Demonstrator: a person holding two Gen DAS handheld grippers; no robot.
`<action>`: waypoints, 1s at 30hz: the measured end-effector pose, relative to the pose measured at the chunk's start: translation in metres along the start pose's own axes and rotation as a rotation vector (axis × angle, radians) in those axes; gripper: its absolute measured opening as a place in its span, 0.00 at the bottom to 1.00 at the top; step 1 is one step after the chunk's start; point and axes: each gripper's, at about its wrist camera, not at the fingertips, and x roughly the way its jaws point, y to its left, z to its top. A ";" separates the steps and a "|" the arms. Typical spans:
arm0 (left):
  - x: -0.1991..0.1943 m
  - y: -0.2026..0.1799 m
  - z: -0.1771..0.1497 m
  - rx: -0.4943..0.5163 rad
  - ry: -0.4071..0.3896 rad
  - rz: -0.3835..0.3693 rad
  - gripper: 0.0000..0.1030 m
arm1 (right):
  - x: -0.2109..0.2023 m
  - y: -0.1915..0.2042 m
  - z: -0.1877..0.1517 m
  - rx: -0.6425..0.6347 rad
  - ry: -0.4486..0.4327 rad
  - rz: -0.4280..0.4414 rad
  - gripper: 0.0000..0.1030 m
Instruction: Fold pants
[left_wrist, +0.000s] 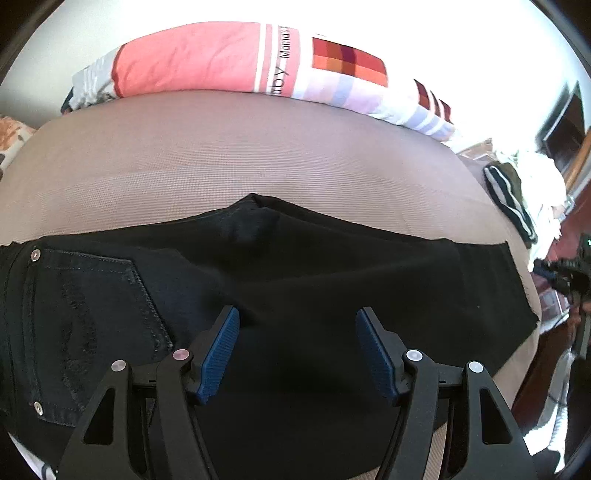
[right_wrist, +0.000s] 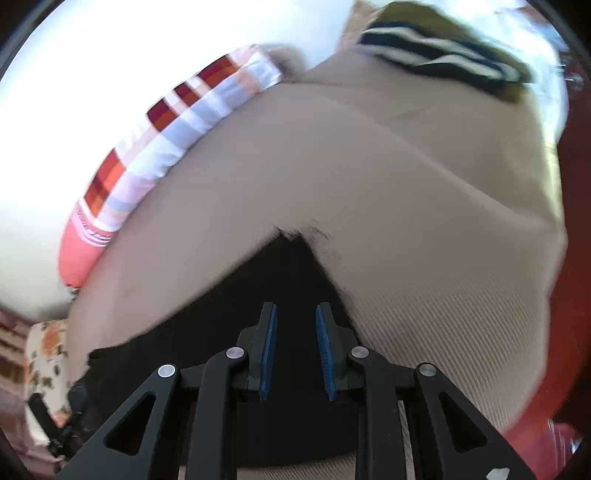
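Black pants (left_wrist: 332, 266) lie flat across a beige ribbed bed cover (left_wrist: 221, 155), folded lengthwise, with a back pocket (left_wrist: 92, 295) at the left and the leg hems at the right. My left gripper (left_wrist: 298, 312) hovers over the middle of the pants, its blue pads wide apart and nothing between them. In the right wrist view, the pants' hem end (right_wrist: 288, 273) comes to a point on the cover (right_wrist: 406, 221). My right gripper (right_wrist: 296, 305) is above that end with its pads a narrow gap apart, gripping no cloth.
A pink, white and red-checked pillow (left_wrist: 207, 59) lies along the far edge of the bed. A dark striped garment (left_wrist: 506, 199) sits at the far right corner, seen blurred as the striped garment (right_wrist: 436, 55). Floral fabric (right_wrist: 48, 354) is at the left. Red floor (right_wrist: 569, 258) lies past the bed's right edge.
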 end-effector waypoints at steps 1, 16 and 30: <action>0.001 0.000 0.000 -0.002 0.001 0.007 0.64 | 0.007 0.001 0.007 -0.002 0.018 0.015 0.21; 0.012 -0.003 0.004 -0.061 0.029 0.074 0.64 | 0.073 -0.003 0.056 -0.067 0.171 0.100 0.21; 0.019 -0.010 0.008 -0.045 -0.004 0.117 0.64 | 0.025 0.020 0.032 -0.189 -0.074 -0.035 0.00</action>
